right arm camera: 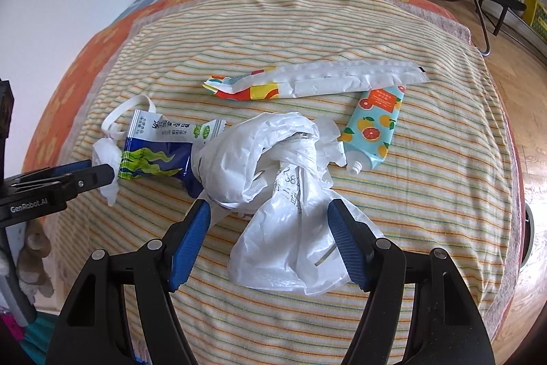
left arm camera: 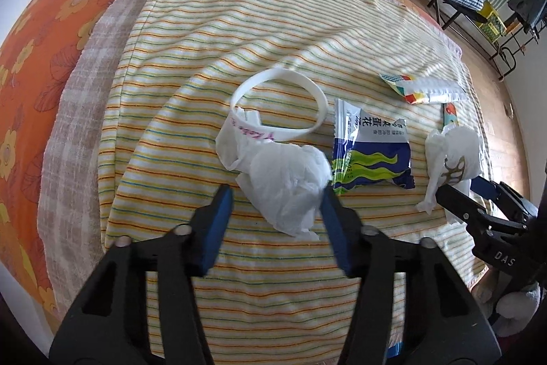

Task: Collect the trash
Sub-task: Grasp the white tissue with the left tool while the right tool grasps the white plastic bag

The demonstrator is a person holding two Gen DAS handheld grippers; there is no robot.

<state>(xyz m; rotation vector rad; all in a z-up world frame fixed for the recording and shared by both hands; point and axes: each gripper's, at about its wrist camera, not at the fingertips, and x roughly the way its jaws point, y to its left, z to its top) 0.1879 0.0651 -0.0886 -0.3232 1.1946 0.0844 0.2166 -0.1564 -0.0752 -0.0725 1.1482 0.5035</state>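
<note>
Nearest, left gripper [left arm camera: 277,194]: pointed steeply down over the bed, black arms and blue pads straddling a crumpled white tissue wad [left arm camera: 287,183]; the right pad touched the wad, the left pad stood clear, so the jaws were spread and not pinching.
Right gripper [right arm camera: 268,211]: also tilted steeply down, jaws spread wide either side of a crumpled white plastic bag [right arm camera: 273,180]; neither pad visibly pressed it.
Middle ground: a blue snack packet with green wavy print [left arm camera: 372,159] lay between tissue and bag; a white ring-shaped band [left arm camera: 277,105] sat just behind the tissue, its near side touching it.
Further back: an orange-capped tube printed with citrus fruit [right arm camera: 374,125] lay just beside the bag, nozzle toward it; a long white wrapper with a coloured end [right arm camera: 314,81] lay beyond.
Surface: all rested on a yellow striped towel [right arm camera: 427,194] over an orange flowered sheet [left arm camera: 41,50].
Edges and room: open towel lay behind the trash; the bed edge dropped to wooden floor [right arm camera: 519,84] on the right.
</note>
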